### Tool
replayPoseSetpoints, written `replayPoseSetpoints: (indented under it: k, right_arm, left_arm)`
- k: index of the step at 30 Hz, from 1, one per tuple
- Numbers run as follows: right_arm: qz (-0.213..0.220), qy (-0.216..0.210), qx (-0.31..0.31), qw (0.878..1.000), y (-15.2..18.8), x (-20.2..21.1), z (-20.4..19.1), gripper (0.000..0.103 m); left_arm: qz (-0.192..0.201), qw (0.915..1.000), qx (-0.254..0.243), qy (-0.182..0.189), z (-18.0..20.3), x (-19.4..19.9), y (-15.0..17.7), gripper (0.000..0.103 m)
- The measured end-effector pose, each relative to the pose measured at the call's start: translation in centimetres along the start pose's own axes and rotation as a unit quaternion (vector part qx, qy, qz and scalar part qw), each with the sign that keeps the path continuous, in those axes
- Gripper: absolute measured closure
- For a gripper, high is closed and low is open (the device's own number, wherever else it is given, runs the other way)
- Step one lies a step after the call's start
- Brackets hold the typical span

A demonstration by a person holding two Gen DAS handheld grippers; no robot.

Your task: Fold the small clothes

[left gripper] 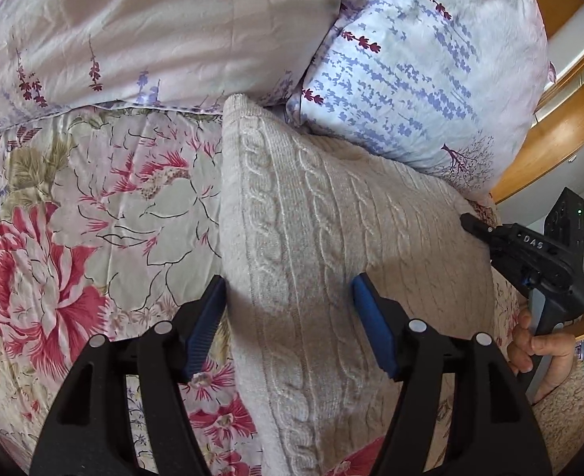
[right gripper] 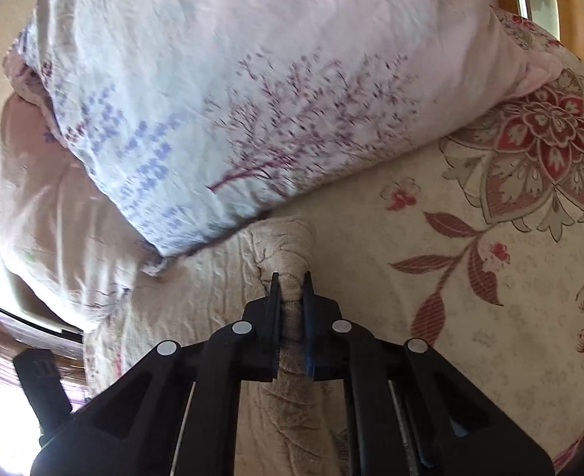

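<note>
- A floral bedspread [left gripper: 93, 206] covers the bed, printed with large red-pink blooms and grey-green leaves on a pale ground; the right wrist view shows its cream part [right gripper: 490, 277] with red medallions and leafy stems.
- A pale pink pillow [left gripper: 153, 31] with sparse purple sprigs lies along the far side of the bed.
- A second pillow [left gripper: 423, 71], white with lavender-blue flower stalks and a small purple tree, leans against the pink one; its tree print shows, blurred, in the right wrist view [right gripper: 252, 99].
- A wooden bed frame [left gripper: 550, 150] curves behind the pillows.
</note>
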State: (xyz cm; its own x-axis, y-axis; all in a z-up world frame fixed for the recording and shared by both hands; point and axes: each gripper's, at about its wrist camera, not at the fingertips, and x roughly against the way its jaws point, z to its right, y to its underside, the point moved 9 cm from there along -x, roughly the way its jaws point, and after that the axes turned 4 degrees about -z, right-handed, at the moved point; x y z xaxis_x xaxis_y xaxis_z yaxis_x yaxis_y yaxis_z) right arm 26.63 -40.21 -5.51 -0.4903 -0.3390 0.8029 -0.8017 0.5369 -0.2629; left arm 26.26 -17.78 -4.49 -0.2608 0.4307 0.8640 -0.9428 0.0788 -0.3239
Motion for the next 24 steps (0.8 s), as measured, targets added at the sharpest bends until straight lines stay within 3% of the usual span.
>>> replayPoseSetpoints:
  k: [4, 11, 15, 17, 19, 21, 24]
  right_arm:
    - [0.001, 0.019, 0.018, 1.0, 0.0, -0.6, -0.7, 0.094]
    - [-0.009, 0.075, 0.061, 0.995, 0.2, -2.1, -1.0, 0.094]
    - [-0.021, 0.098, 0.065, 0.993, 0.3, -3.5, -0.9, 0.093]
    - [-0.026, 0.088, 0.061, 0.994, 0.3, -3.1, -1.1, 0.092]
    - [-0.022, 0.07, 0.049, 0.996, 0.3, -1.9, -1.2, 0.076]
    - [-0.015, 0.057, 0.04, 0.998, 0.4, -0.4, -0.9, 0.067]
    - [0.003, 0.006, 0.049, 0.999, 1.4, 2.5, -1.7, 0.067]
  left_arm:
    - [-0.002, 1.0, 0.001, -0.002, 0.5, -0.8, -0.3, 0.036]
    - [-0.005, 0.9998, 0.017, 0.007, 0.1, -2.0, 0.3, 0.045]
    - [-0.008, 0.9991, 0.037, 0.019, -0.1, -2.9, 0.4, 0.042]
    - [-0.009, 0.9986, 0.044, 0.029, -0.3, -2.9, 0.5, 0.038]
    - [-0.012, 0.9982, 0.052, 0.028, -0.8, -2.6, 0.6, 0.03]
    - [-0.015, 0.9969, 0.066, 0.04, -1.2, -2.2, 0.8, 0.03]
    - [-0.015, 0.9947, 0.084, 0.056, -1.7, -1.3, 1.5, 0.03]
